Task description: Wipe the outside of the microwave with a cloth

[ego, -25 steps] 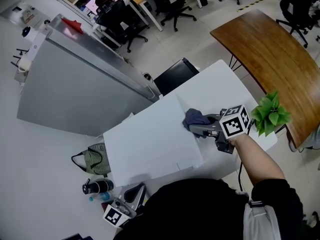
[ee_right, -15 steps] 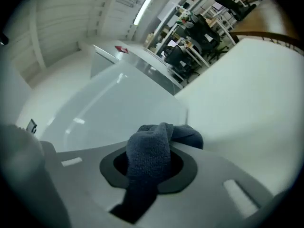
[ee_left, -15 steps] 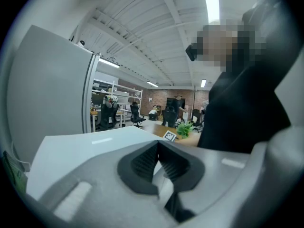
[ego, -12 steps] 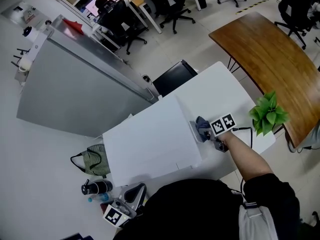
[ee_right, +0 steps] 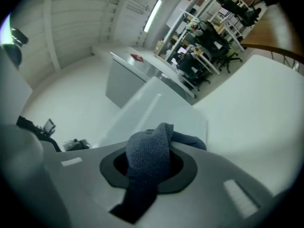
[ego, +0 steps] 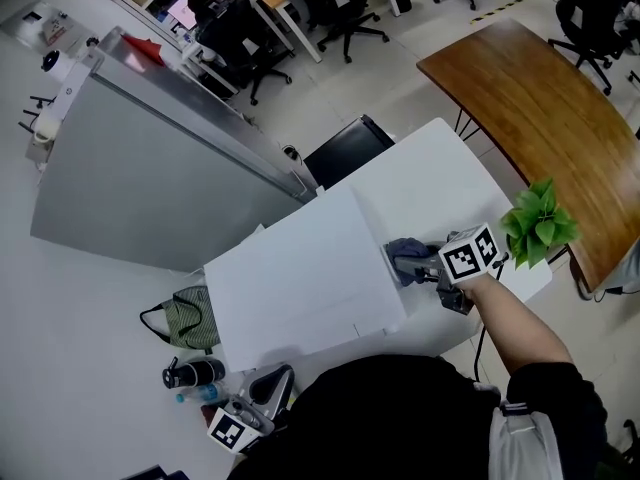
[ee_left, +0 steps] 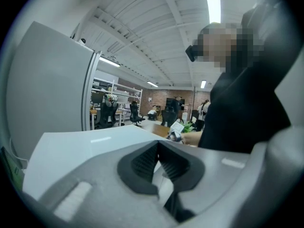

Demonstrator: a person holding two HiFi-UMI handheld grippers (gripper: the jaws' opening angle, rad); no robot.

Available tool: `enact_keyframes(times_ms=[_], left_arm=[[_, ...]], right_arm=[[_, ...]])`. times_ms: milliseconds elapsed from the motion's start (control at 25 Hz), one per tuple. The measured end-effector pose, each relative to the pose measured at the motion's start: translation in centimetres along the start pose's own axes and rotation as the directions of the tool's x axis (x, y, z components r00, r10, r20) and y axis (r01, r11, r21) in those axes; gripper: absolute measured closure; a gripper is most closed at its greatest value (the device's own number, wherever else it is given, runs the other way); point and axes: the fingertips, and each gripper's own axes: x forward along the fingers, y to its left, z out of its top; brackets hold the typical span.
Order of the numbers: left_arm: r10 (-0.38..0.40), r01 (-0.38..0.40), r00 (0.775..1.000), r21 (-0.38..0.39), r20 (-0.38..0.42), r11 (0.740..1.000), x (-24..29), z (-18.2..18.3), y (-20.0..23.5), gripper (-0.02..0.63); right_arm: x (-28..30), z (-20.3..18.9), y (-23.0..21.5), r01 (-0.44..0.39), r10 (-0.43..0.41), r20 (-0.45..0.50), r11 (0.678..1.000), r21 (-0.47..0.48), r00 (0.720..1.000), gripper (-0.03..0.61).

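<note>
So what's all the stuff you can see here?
microwave: one, white, on the white table
cloth: one, blue-grey, at the microwave's right side
white table: one, under the microwave
plant: one, green, by the white table's right edge
wooden table: one, brown, far right
cabinet: one, grey, far left
office chairs: several, black, at the back
bag: one, green, on the floor
bottle: one, black, beside the bag
left gripper: grey, fingers together, empty
right gripper: grey, shut on the cloth

The right gripper holds a blue cloth against the white microwave's right side; both are on a white table; a green plant stands just beside; the left gripper hangs low.
</note>
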Motion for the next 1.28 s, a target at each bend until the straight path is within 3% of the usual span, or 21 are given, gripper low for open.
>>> enact_keyframes(times_ms=[80, 200, 480, 720, 880, 1000, 1080, 1120, 1200, 1280], left_arm=[[-0.007, 0.007, 1.000, -0.003, -0.002, 1.000, 0.1, -0.1, 0.0, 0.611], [-0.021, 0.021, 1.000, -0.007, -0.002, 1.000, 0.4, -0.3, -0.1, 0.611], [-0.027, 0.027, 1.000, -0.011, -0.002, 1.000, 0.4, -0.2, 0.0, 0.611], [-0.020, 0.020, 1.000, -0.012, -0.004, 1.000, 0.3, -0.3, 0.0, 0.611], [-0.028, 0.028, 1.000, -0.009, -0.002, 1.000, 0.5, -0.2, -0.1, 0.611], [-0.025, 0.025, 1.000, -0.009, 0.004, 1.000, 0.4, 0.0, -0.1, 0.611], [-0.021, 0.021, 1.000, -0.004, 0.005, 1.000, 0.3, 0.1, 0.0, 0.611], [-0.018, 0.018, 1.000, -0.001, 0.003, 1.000, 0.1, 0.0, 0.1, 0.611], [-0.008, 0.008, 1.000, -0.001, 0.005, 1.000, -0.1, 0.0, 0.3, 0.611], [0.001, -0.001, 1.000, -0.006, 0.010, 1.000, -0.4, 0.0, 0.5, 0.611]], right_arm=[[-1.1, 2.0, 4.1, -0.092, 0.093, 0.047, 0.995, -0.036, 0.995, 0.503], [-1.3, 3.1, 6.5, -0.142, 0.146, 0.070, 0.988, -0.064, 0.987, 0.503], [0.1, 0.4, 1.4, -0.095, 0.091, 0.066, 0.994, 0.055, 0.994, 0.502], [2.6, -6.2, -7.5, 0.102, -0.092, -0.083, 0.986, 0.134, 0.992, 0.503], [3.9, -10.3, -12.6, 0.267, -0.238, -0.225, 0.958, 0.108, 0.945, 0.503], [4.2, -11.5, -13.7, 0.312, -0.280, -0.279, 0.947, 0.076, 0.918, 0.506], [3.8, -10.8, -12.7, 0.301, -0.279, -0.278, 0.953, 0.040, 0.919, 0.506], [3.3, -9.8, -11.4, 0.272, -0.254, -0.255, 0.962, 0.036, 0.933, 0.505], [2.0, -6.7, -7.3, 0.168, -0.157, -0.169, 0.984, 0.053, 0.973, 0.503], [0.7, -3.5, -2.8, 0.063, -0.059, -0.103, 0.997, 0.033, 0.993, 0.503]])
